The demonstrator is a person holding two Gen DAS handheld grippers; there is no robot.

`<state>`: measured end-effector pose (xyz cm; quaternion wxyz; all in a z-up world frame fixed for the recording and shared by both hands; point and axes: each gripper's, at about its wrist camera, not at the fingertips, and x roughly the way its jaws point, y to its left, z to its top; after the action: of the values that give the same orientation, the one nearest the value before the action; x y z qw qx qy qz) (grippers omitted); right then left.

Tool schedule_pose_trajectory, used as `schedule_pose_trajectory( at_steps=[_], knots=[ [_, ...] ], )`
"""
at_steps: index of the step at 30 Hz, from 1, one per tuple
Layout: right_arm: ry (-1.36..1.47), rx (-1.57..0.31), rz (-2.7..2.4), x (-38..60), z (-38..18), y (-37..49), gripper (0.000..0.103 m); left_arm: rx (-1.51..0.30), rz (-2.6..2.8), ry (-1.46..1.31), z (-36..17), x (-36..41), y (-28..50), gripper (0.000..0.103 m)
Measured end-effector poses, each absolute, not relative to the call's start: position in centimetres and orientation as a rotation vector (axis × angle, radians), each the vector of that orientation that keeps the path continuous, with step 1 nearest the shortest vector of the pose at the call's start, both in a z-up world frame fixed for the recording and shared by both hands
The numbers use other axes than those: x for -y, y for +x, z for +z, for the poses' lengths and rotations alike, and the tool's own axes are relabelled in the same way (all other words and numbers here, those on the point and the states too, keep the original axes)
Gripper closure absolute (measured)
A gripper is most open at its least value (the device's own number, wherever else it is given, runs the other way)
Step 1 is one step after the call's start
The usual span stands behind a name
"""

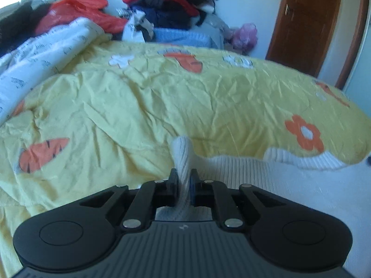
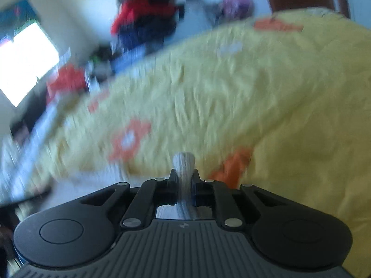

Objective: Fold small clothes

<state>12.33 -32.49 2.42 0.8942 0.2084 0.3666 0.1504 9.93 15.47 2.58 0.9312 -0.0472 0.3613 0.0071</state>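
A white ribbed knit garment [image 1: 266, 173] lies on the yellow bedspread [image 1: 162, 97] at the lower right of the left wrist view, its cuffed edge toward the right. My left gripper [image 1: 183, 179] is shut on a bunched fold of this white knit, which sticks up between the black fingers. In the blurred right wrist view my right gripper [image 2: 184, 178] is likewise shut on a pinched fold of the white knit garment [image 2: 184, 162], held above the yellow bedspread [image 2: 255, 88]. The rest of the garment is hidden below the right gripper body.
The bedspread bears orange carrot and flower prints [image 1: 303, 132]. A white printed quilt [image 1: 46, 55] is bunched at the left. Behind the bed is a heap of red, navy and black clothes [image 1: 167, 2], an orange bag [image 1: 81, 9], a pink bag [image 1: 245, 34] and a brown door [image 1: 306, 20].
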Motion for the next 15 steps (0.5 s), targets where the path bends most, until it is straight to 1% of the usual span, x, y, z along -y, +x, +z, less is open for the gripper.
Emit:
schedule_pose_trajectory(
  at_steps=[2,4,6,7,9,10,11,13,14,15],
  knots=[
    [0.482,-0.694,0.306,33.4,2.9,11.9,0.089,-0.695,0.082,-0.067,2.0,-15.6,9.8,0.094],
    [0.477,-0.733,0.262,33.6,1.5,12.5,0.089,-0.695,0.117,-0.1,0.9,-16.0,10.1,0.095],
    [0.429,-0.779,0.232,32.9,-0.2,12.6,0.089,-0.694,0.124,-0.092,1.1,-15.7,10.0,0.095],
    [0.419,-0.779,0.233,32.6,-0.4,12.4,0.086,-0.692,0.125,-0.071,1.2,-15.5,9.8,0.093],
    [0.425,-0.763,0.225,32.5,0.2,11.6,0.075,-0.69,0.126,-0.042,1.9,-15.1,9.3,0.09],
    [0.423,-0.754,0.214,32.6,0.7,11.2,0.061,-0.687,0.126,-0.032,2.4,-15.1,8.8,0.086],
    [0.412,-0.737,0.206,32.6,1.4,10.6,0.051,-0.679,0.129,-0.027,3.0,-14.9,8.4,0.084],
    [0.359,-0.662,0.174,32.1,3.3,9.1,0.051,-0.639,0.145,-0.02,4.4,-14.5,7.1,0.071],
    [0.341,-0.62,0.172,32.0,4.4,8.2,0.051,-0.605,0.149,-0.012,5.2,-14.1,6.4,0.068],
    [0.347,-0.592,0.184,31.8,5.2,7.8,0.051,-0.573,0.143,-0.006,5.8,-13.7,6.1,0.06]
  ],
)
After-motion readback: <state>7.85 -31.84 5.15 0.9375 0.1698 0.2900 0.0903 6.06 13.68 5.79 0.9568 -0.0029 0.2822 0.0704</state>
